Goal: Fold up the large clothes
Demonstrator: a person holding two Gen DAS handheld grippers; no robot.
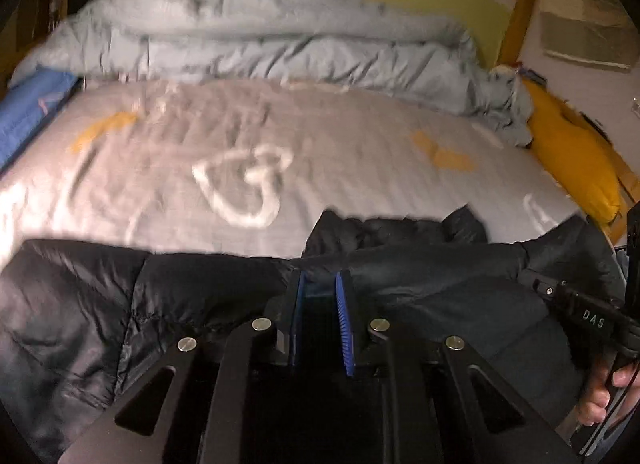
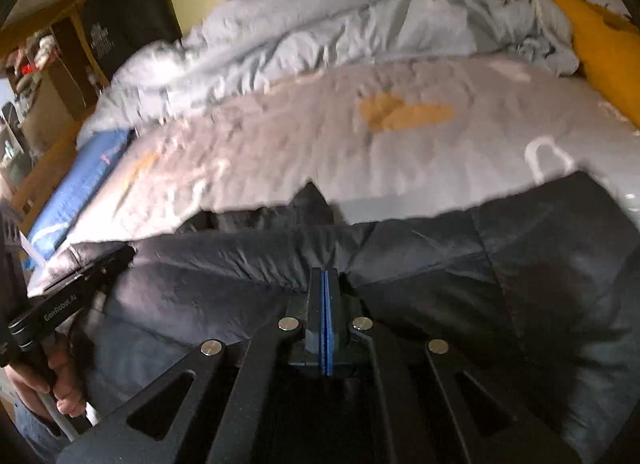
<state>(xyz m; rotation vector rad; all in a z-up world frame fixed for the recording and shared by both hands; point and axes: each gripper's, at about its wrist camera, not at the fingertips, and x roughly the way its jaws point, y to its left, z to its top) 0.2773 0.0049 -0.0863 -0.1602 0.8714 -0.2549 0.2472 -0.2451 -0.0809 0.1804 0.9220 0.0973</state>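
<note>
A black quilted jacket (image 1: pixel 420 304) is lying spread along the near edge of the bed (image 1: pixel 360 168), its collar bunching up toward the bed's middle and its padded panels running out to both near corners. The bed is wearing a grey sheet printed with white heart outlines and orange patches.

The left hand-held gripper (image 1: pixel 320 284) is pointing down at the jacket just below the collar. Its blue pads are standing a narrow gap apart; dark fabric is showing in that gap, but whether the pads are pinching it cannot be told. The right hand-held gripper (image 2: pixel 326 284) is sitting over the jacket's upper fold with its pads pressed flat together, only a thin blue line showing between them. Its tips are meeting the fabric, yet whether any cloth is caught there cannot be told.

In the left wrist view, the right hand (image 1: pixel 604 392) is gripping the other tool's handle at the bed's near right corner. In the right wrist view, the left hand (image 2: pixel 60 388) is doing the same at the near left corner.

A pale blue duvet (image 1: pixel 256 44) is lying heaped along the far edge of the bed. A yellow pillow (image 1: pixel 568 152) is resting at the far right corner and a blue one (image 1: pixel 28 112) along the left edge.
</note>
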